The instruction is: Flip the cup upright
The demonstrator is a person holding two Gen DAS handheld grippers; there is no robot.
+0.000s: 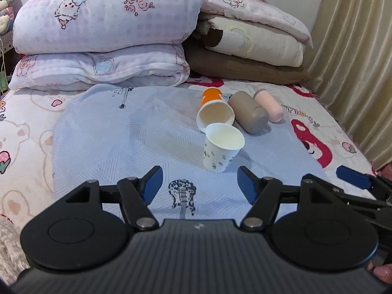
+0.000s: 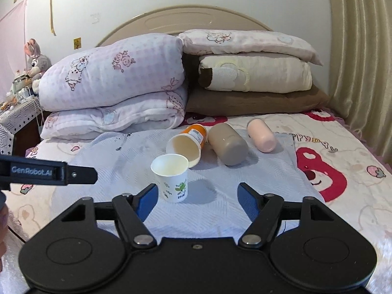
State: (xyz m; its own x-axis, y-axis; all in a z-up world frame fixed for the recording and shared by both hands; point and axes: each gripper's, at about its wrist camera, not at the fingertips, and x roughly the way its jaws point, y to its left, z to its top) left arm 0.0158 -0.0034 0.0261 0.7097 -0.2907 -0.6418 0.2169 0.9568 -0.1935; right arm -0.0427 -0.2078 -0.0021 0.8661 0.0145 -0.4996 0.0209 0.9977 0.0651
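Now | white paper cup [image 2: 171, 177] upright | orange cup [image 2: 189, 142] lying | ribbed cloth [image 2: 117, 156]

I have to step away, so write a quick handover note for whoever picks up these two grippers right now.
Left gripper: open, empty, held back from the cups.
Right gripper: open, empty, its left finger just beside the white paper cup.
White paper cup: standing upright on the light blue cloth.
Still on their sides behind it: orange paper cup, taupe bottle, pink bottle.
Done: one cup upright.
Left: probably stand up the orange cup.
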